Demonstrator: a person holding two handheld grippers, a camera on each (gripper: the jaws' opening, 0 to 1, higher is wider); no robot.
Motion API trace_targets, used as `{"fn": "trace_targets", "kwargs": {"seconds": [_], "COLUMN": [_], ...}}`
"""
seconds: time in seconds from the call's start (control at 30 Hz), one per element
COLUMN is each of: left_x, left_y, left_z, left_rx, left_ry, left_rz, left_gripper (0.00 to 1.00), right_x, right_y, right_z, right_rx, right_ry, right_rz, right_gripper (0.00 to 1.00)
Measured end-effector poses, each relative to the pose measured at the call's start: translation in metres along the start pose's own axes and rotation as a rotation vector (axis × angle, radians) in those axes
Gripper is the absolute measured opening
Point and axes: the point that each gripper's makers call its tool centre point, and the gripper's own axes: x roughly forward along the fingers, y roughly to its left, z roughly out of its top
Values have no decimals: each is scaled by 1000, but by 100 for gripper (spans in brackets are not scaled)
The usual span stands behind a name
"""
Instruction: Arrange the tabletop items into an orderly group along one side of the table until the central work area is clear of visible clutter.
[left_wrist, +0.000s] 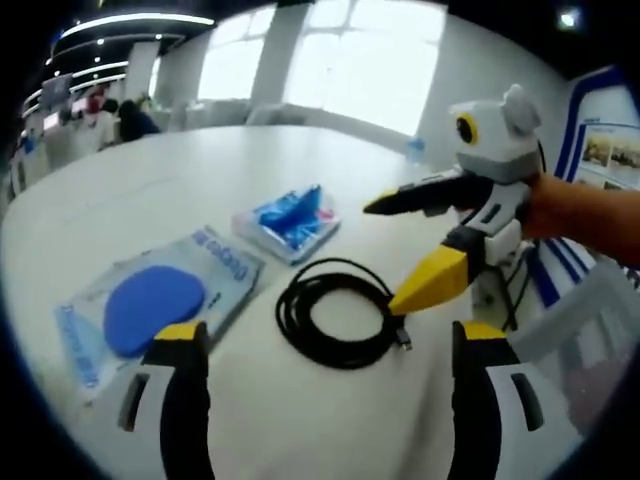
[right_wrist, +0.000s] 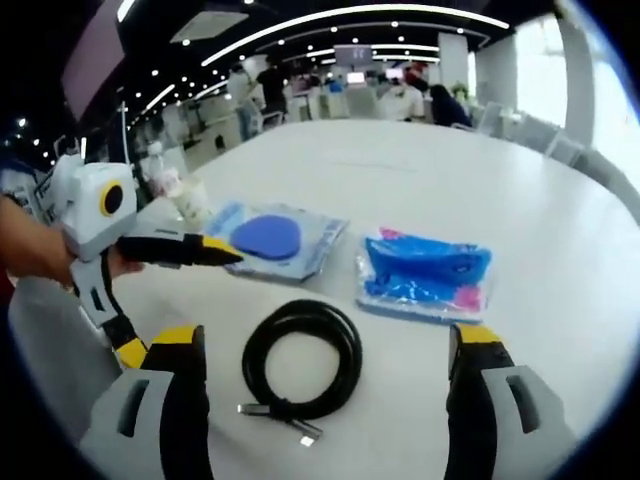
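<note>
While I hold both tools over white table (left_wrist: 180, 170), left hand-held gripper (left_wrist: 330, 345) spread wide, grasping nothing; right hand-held gripper (right_wrist: 325, 345) likewise released. Coiled black cable (right_wrist: 302, 368) lies on table between my jaws. Beyond cable: clear packet with blue disc (right_wrist: 272, 238), and beside it blue-pink packet (right_wrist: 428, 272). All 3 apart, none touching.

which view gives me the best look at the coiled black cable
The right gripper view: the cable lies centred between that gripper's jaws, whole loop and plug end unobstructed. In the left gripper view the cable also shows, but the right gripper reaches in over its edge.
</note>
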Motion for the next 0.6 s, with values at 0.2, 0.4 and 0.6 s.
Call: {"fn": "trace_targets", "kwargs": {"seconds": [0.2,0.4,0.6], "left_x": [-12,-31,-53], "left_y": [-9,-11,-6], "left_z": [-3,-4,-6], "left_rx": [28,19,-6], "left_ry": [-4,-23,-49], "left_rz": [-32,-32,-13], "left_gripper": [99,99,99], "right_x": [-7,-13,-18], "right_y": [7,16,22], "right_z": [1,1,-1], "right_rx": [-6,-8,-12], "right_ry": [-11,-27,-36], "right_rz": [-6,-6,-10], "right_gripper": [99,99,99]}}
